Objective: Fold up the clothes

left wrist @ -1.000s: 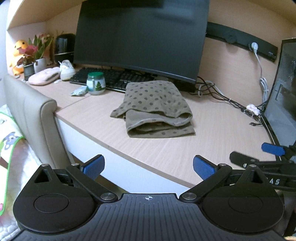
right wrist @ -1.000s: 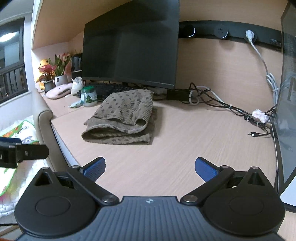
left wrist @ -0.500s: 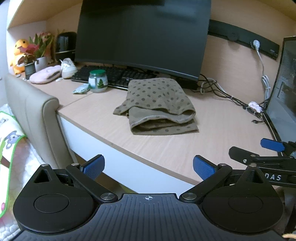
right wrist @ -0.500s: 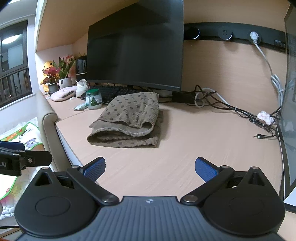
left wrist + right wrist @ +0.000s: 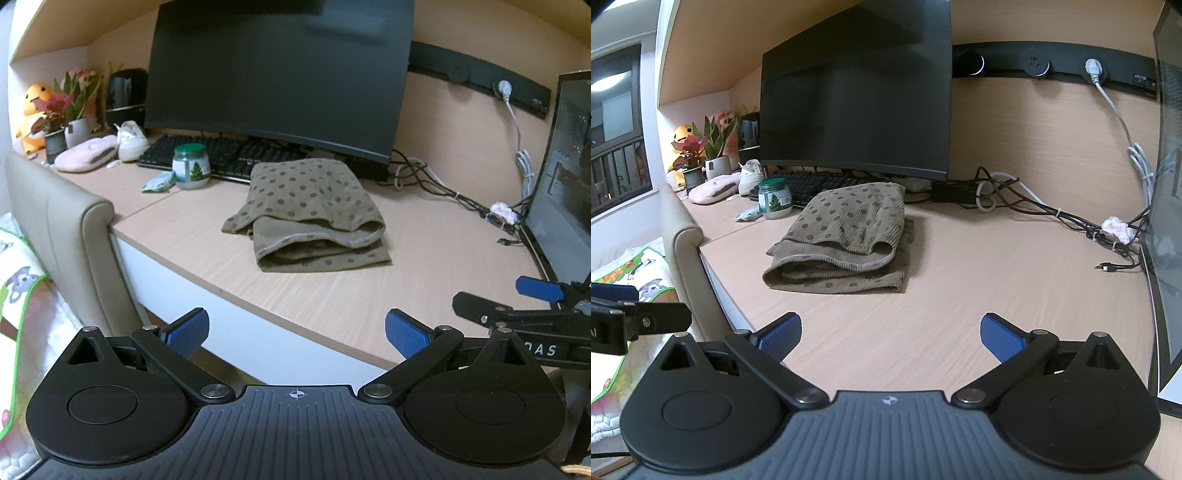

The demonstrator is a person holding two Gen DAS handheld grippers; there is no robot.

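Wooden desk [image 5: 960,280], pale grain, fills both views. Near: left gripper [image 5: 293,332] held off the desk's front edge, right gripper [image 5: 890,334] over the desk surface; both spread wide with nothing between the blue pads. Mid: brown polka-dot garment [image 5: 306,210] lying doubled over in layers, hem edges stacked, 1 corner poking out left. Far: jar [image 5: 191,166], keyboard [image 5: 225,155], monitor [image 5: 280,70]. Over the last second both grippers drew slightly nearer; garment unmoved. Could be a finished fold or one awaiting another pass.
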